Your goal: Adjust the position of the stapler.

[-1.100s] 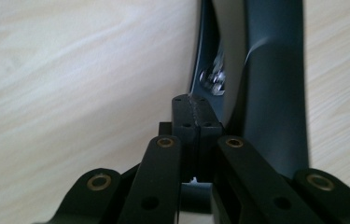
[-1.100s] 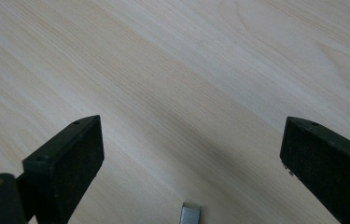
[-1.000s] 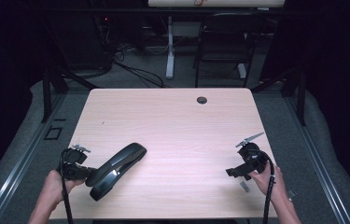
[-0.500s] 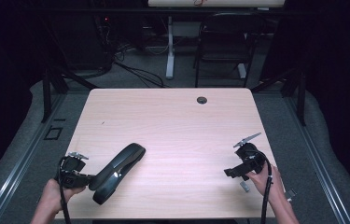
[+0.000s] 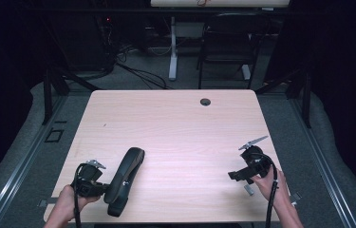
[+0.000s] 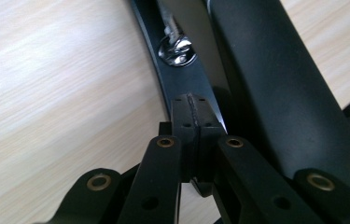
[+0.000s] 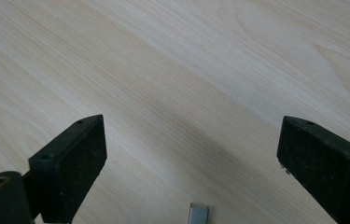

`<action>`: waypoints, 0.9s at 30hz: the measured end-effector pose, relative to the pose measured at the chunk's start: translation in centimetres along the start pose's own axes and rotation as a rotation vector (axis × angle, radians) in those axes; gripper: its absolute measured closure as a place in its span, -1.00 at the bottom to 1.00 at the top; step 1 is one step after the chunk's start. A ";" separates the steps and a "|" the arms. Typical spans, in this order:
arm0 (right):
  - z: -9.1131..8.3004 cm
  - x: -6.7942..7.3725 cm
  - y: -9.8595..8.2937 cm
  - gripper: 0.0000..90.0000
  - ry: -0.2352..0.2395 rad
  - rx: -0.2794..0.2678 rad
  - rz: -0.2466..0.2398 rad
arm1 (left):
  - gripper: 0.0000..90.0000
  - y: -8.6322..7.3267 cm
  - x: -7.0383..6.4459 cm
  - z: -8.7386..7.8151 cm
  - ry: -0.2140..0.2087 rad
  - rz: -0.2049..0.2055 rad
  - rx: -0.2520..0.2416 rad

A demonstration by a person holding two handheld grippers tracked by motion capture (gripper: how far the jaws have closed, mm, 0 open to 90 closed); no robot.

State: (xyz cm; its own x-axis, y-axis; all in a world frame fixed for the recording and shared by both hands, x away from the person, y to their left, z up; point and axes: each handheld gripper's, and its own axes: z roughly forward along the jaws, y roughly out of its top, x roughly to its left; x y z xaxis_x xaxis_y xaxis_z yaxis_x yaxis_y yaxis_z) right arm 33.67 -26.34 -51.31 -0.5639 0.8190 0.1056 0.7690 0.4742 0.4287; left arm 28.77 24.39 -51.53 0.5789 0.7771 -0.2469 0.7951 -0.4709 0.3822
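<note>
A long black curved armrest (image 5: 124, 180) lies on the light wooden counter (image 5: 175, 123) near its front left corner, running from the front edge up and a little to the right. The left gripper (image 5: 100, 189) sits just to its left, held in the person's left hand (image 5: 66, 205), and its fingers (image 6: 182, 126) are pressed together on the thin lower edge of the armrest, with only a hairline seam between them. In the left gripper view the padded top of the armrest (image 6: 275, 84) fills the right side, and a shiny metal screw (image 6: 177, 49) sits in the flat black strip just beyond the fingertips. The right gripper (image 5: 235, 175) is over the front right part of the counter, well apart from the armrest, held in the right hand (image 5: 270, 185). Its fingers (image 7: 70, 163) stand wide open with nothing between them, only bare wood grain below. A small grey metal piece (image 7: 199, 214) shows low between them in the right gripper view. A small round dark grommet (image 5: 205, 101) sits near the far edge of the counter.
</note>
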 end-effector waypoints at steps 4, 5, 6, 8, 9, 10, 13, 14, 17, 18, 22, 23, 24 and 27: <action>0.0 0.2 0.1 -0.81 0.002 -0.011 0.001 | 1.00 0.5 -1.2 0.7 -0.029 0.042 0.015; 0.1 0.2 0.1 -0.81 0.005 -0.021 0.003 | 1.00 0.6 -1.5 0.8 -0.028 0.052 0.016; 0.1 0.2 0.1 -0.81 0.005 -0.021 0.003 | 1.00 0.6 -1.5 0.8 -0.028 0.052 0.016; 0.0 0.2 0.1 -0.80 0.008 -0.019 0.001 | 1.00 0.8 -1.8 1.1 -0.030 0.064 0.020; 0.1 0.2 0.1 -0.80 0.001 -0.022 0.001 | 1.00 0.9 -2.0 1.2 -0.034 0.070 0.020; 0.0 0.2 0.1 -0.80 0.000 -0.017 0.001 | 1.00 1.0 -2.3 1.5 -0.038 0.077 0.022; 0.1 0.2 0.1 -0.80 0.002 -0.010 -0.001 | 1.00 1.3 -2.7 1.7 -0.016 0.093 0.005; 0.1 0.2 0.1 -0.80 0.002 -0.010 -0.001 | 1.00 1.3 -2.7 1.7 -0.016 0.093 0.005; 0.1 0.2 0.0 -0.78 -0.008 -0.012 -0.003 | 1.00 1.5 -3.3 2.1 -0.008 0.124 -0.020; 0.1 0.2 0.0 -0.78 -0.007 -0.019 0.004 | 1.00 1.6 -3.4 2.2 -0.003 0.127 -0.026; 0.1 0.2 0.1 -0.78 -0.010 -0.022 0.004 | 1.00 2.0 -3.9 2.6 0.011 0.142 -0.042; 0.1 0.2 0.1 -0.78 -0.010 -0.022 0.004 | 1.00 2.0 -3.9 2.6 0.011 0.142 -0.042; 0.1 0.3 0.1 -0.76 -0.006 -0.022 0.004 | 1.00 2.1 -4.3 2.7 0.018 0.151 -0.043; -0.1 0.3 0.1 -0.73 -0.024 -0.020 -0.002 | 1.00 2.3 -4.5 2.9 0.020 0.158 -0.045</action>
State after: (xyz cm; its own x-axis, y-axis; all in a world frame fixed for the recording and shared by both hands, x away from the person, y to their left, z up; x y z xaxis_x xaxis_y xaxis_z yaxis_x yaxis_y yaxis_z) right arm 33.57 -26.05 -51.16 -0.5582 0.8255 0.0836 0.7616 0.4698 0.4465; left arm 28.49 18.61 -52.16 0.6918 0.7034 -0.1634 0.6855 -0.5686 0.4547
